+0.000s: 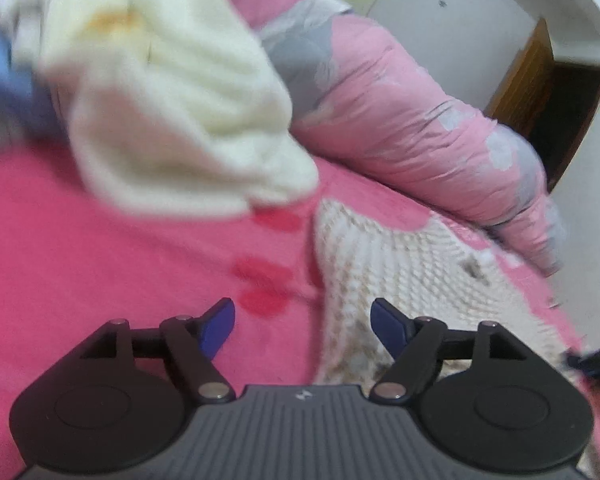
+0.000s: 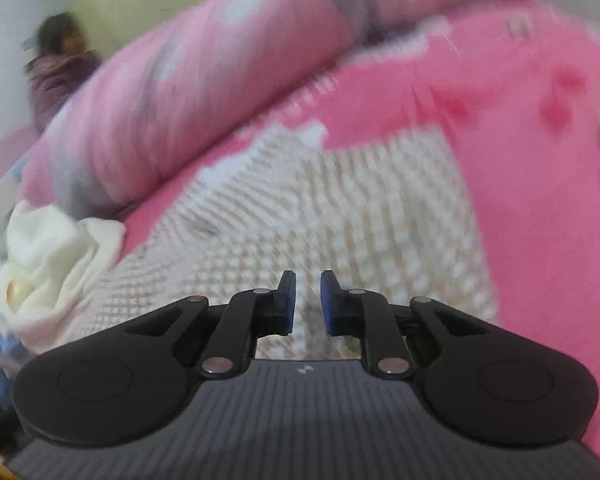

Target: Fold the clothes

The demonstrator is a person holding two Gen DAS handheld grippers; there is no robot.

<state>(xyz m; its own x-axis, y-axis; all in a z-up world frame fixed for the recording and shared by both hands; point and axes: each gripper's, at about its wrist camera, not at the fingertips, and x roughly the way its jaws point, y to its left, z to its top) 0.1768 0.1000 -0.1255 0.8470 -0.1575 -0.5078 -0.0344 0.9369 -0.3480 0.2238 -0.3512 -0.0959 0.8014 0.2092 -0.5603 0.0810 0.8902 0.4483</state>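
On the pink bed sheet [image 1: 80,280], which I use as my landmark, lies the cream fleece garment [image 1: 172,112]. It sits bunched and rumpled on the sheet's far side in my left wrist view, blurred, with no clean fold that I can see. In my right wrist view the same cream bundle [image 2: 56,268] is heaped at the sheet's left edge.

My left gripper [image 1: 302,326] hangs above the sheet with its two blue pads spread wide and nothing between them. My right gripper [image 2: 308,302] hovers over a knitted cream-and-white patch [image 2: 340,216] that lies flat on the sheet. Its pads stand only a narrow gap apart, with no cloth caught in that gap. This view is smeared, so fine detail is lost.

Judging from how things lie, folding seems at an early stage: the garment is not laid flat, and neither tool has hold of it. Spreading it out and making each fold appears to be left.

Counted: one cream garment, one knitted patch, two grippers, and one rolled pink-and-grey quilt [image 1: 420,120] along the sheet's far edge. A blue cloth [image 1: 4,80] shows beside the garment; I cannot tell what it is. One person [image 2: 56,68] sits beyond the quilt.
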